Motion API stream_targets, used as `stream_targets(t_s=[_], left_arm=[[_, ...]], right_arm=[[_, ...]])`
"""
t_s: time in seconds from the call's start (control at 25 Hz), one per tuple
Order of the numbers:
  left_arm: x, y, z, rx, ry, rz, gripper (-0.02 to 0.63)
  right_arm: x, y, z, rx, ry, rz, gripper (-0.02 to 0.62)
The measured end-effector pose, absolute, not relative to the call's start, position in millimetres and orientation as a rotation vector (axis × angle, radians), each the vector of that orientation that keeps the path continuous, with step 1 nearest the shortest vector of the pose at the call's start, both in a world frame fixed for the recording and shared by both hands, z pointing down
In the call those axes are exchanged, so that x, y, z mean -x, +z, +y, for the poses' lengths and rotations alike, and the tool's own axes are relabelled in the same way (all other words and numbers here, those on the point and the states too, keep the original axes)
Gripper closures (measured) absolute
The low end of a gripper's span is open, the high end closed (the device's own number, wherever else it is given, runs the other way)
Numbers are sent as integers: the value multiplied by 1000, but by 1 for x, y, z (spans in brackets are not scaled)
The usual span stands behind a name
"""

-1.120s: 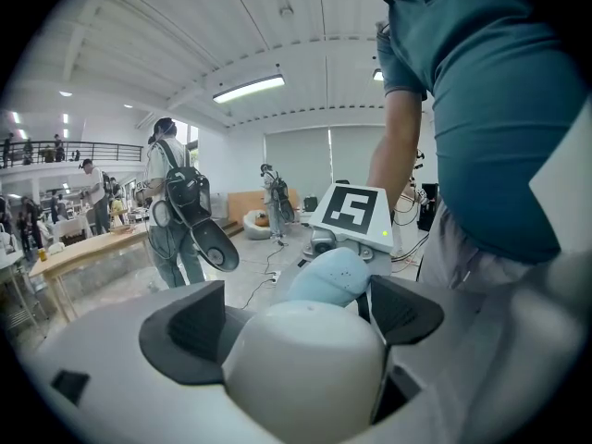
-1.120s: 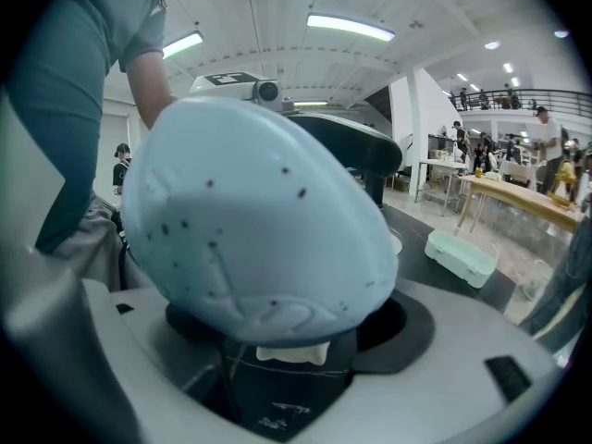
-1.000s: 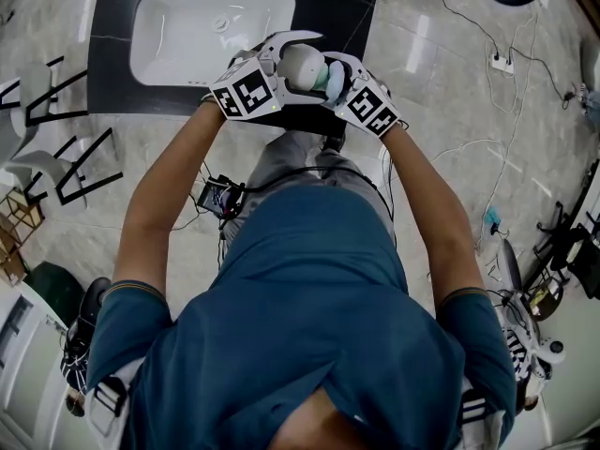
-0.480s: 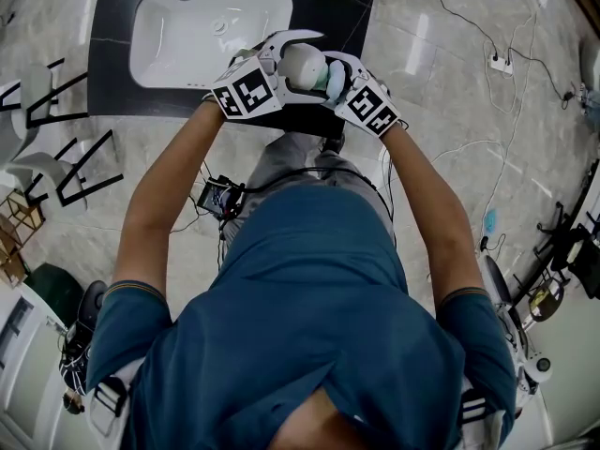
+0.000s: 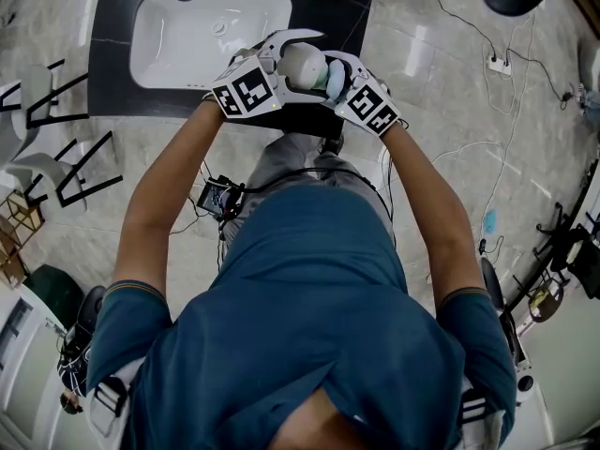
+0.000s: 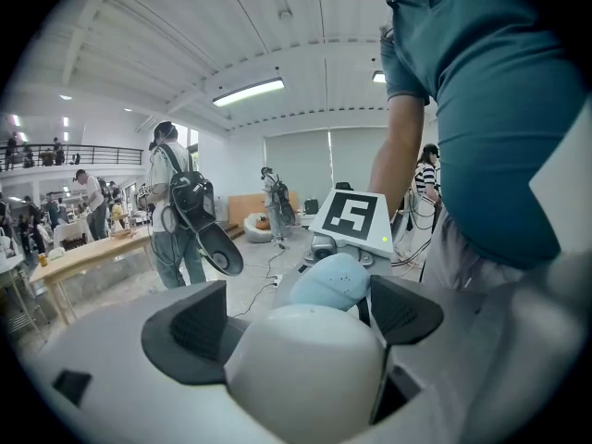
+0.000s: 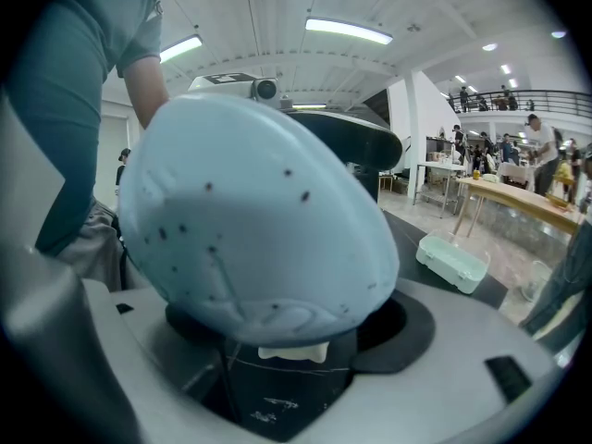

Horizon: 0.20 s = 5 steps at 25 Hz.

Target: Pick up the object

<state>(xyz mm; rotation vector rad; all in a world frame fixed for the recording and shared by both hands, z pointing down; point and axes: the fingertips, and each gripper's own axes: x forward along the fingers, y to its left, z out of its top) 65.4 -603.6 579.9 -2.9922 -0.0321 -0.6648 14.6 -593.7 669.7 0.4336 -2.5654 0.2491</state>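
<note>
There are two round things, and both are held up in the air. The blue egg shape (image 7: 250, 220) is pale, smooth and dotted with tiny dark specks. It sits between the jaws of the right gripper (image 7: 277, 336). The white egg shape (image 6: 305, 368) is plain and smooth, and the left gripper (image 6: 296, 317) holds it. The two sit side by side, very close together.

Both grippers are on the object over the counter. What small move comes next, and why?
Probably hold both grips and lift slightly: the left gripper clamps the object by its white end, the right gripper by its blue end, over the counter front edge.
</note>
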Motion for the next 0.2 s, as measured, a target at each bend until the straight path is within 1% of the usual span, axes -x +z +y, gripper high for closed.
stream_targets(t_s=[0.2], left_arm=[[-68,574,-605,2991,-663,-28,121]], right_arm=[[-18,665,-595,-435,243,-2559,219]])
